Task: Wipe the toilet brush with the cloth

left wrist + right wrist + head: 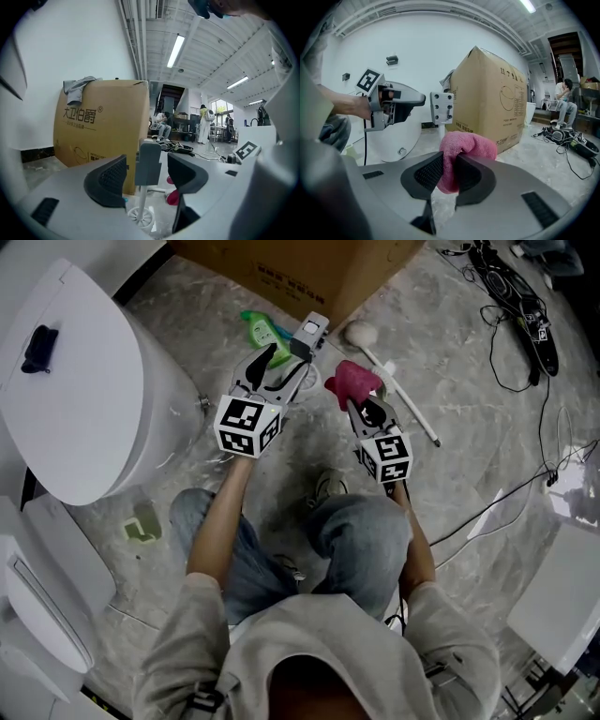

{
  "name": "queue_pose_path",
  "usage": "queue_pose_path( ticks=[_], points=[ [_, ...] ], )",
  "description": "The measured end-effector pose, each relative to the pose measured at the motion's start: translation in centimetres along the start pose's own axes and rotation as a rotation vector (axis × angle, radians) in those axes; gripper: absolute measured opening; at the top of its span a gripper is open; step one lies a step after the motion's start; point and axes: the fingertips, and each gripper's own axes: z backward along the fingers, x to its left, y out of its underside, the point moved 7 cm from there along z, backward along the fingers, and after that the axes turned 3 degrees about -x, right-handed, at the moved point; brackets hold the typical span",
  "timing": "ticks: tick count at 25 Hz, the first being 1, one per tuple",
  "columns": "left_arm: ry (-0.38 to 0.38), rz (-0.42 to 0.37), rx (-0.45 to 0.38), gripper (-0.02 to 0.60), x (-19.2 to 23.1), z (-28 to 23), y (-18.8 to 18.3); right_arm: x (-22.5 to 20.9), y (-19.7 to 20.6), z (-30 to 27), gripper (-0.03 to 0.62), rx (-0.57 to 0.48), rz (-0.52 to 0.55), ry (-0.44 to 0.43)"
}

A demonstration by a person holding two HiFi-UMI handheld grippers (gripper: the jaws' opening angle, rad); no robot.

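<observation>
The toilet brush stands upright on the marbled floor in front of the person. Its grey block handle is at the top, and a white stem runs down to a round white base.

The left gripper points at the brush, near level. Its jaws stand wide apart with the grey handle between them. A gap shows on each side of the handle, so the pads do not press on it.

The pink cloth is bunched and clamped between the closed jaws of the right gripper. The cloth sits just beside the brush, on the right in the head view. Contact between cloth and stem cannot be confirmed.

A cardboard box stands directly behind the brush. A green bottle lies on the floor near the left gripper. A white stick with a rounded head lies on the floor beyond the right gripper. A white toilet stands at the person's left. Black cables trail across the floor at the far right.
</observation>
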Motion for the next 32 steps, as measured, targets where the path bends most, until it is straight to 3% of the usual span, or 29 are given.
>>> queue_pose_path(
  ticks=[5,12,16,26,32],
  points=[
    [0.037,-0.011,0.012,0.288,-0.1,-2.5,-2.4,-0.2,0.0,-0.8,0.086,-0.005,-0.010,-0.003],
    [0.066,-0.013,0.081,0.285,0.2,-3.9,-2.7,0.0,0.3,-2.3,0.086,0.004,-0.015,-0.031],
    [0.083,-0.020,0.110,0.212,0.4,-4.0,-2.7,0.1,0.2,-2.9,0.086,0.001,-0.014,-0.048],
    [0.126,-0.045,0.130,0.207,0.4,-4.0,-2.8,1.1,0.8,-5.8,0.086,0.067,0.018,-0.136],
    [0.133,-0.046,0.137,0.207,0.4,-4.1,-2.9,1.1,-1.6,-8.7,0.086,0.047,0.037,-0.169]
  ],
)
